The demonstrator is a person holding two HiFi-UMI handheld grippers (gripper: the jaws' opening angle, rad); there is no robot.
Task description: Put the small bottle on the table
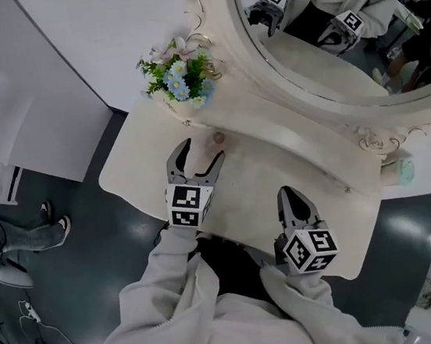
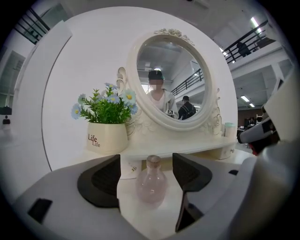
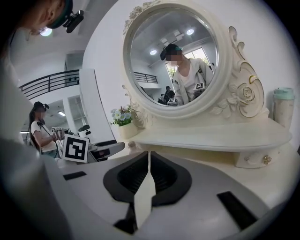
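The small bottle (image 2: 151, 183), pale pink glass with a round stopper, stands upright on the cream dressing table (image 1: 131, 161). It stands between the tips of my left gripper (image 2: 146, 159), whose jaws are wide open with a gap on each side of the glass. From the head view the bottle (image 1: 218, 138) is just off the left gripper's (image 1: 203, 150) right fingertip. My right gripper (image 1: 287, 194) hovers over the table's near right part, shut and empty; in its own view the pads of the right gripper (image 3: 149, 159) meet.
A white pot of blue flowers (image 1: 180, 81) stands at the back left, close behind the bottle. The oval mirror (image 1: 338, 25) and its low shelf (image 2: 178, 149) run along the back. A mint-capped jar (image 1: 399, 172) sits at the far right. A person's legs (image 1: 19, 236) are at the left.
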